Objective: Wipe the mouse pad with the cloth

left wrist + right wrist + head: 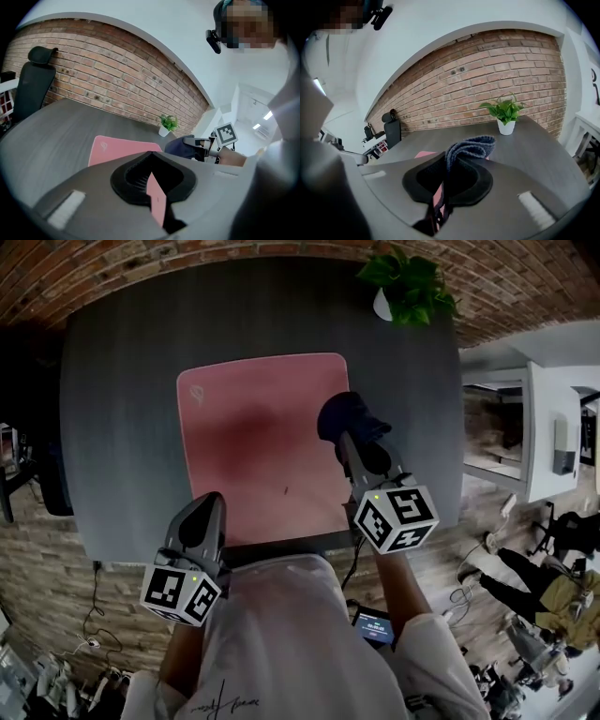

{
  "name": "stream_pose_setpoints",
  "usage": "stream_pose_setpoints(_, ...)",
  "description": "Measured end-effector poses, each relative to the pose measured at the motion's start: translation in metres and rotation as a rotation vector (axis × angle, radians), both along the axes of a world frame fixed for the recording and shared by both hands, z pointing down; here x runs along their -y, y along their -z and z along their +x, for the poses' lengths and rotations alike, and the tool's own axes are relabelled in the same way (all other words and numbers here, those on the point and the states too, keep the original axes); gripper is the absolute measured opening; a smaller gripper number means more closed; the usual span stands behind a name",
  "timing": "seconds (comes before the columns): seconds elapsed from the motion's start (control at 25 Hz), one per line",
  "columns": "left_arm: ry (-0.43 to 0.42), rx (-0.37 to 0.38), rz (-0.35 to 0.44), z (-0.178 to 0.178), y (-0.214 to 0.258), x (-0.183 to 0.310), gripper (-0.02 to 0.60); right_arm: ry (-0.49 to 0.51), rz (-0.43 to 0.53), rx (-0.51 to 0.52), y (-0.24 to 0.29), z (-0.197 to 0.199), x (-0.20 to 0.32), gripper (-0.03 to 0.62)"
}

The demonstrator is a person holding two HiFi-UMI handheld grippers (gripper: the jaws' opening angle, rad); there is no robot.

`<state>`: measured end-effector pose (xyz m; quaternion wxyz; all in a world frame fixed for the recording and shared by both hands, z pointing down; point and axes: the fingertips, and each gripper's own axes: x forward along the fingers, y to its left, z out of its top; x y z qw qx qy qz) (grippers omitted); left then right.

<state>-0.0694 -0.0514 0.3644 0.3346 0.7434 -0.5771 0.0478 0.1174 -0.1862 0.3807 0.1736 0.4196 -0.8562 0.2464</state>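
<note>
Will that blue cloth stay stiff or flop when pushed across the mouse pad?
Probably floppy: the cloth bunches in soft folds past the right hand-held gripper. Its nubbly weave likely drags, not slips, on the mouse pad.

The mouse pad (pixel 258 446) is a pink rectangle with rounded corners. It lies flat in the middle of the head view, with a faint logo in its upper left corner and a darker patch across its centre. The cloth (pixel 349 416) is dark blue and knitted, bunched into folds. It is pinched in my right gripper (pixel 349 439) over the pad's right edge.
</note>
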Motion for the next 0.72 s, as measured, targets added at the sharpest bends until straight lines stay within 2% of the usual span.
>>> stream_pose_setpoints(0.32,-0.016,0.008,-0.003,-0.013,0.005,0.001,0.015,-0.033,0.047,-0.141,-0.022,-0.004,0.033,0.030)
stream_pose_setpoints(0.56,-0.002,0.009,-0.002,-0.034,-0.003,-0.010,0.015,-0.053,0.079,-0.193,-0.022,-0.009,0.046,0.029)
stream_pose_setpoints(0.72,-0.016,0.015,-0.006,-0.038,-0.004,-0.008,0.015,-0.060,0.158,-0.316,-0.016,-0.001,0.061,0.029)
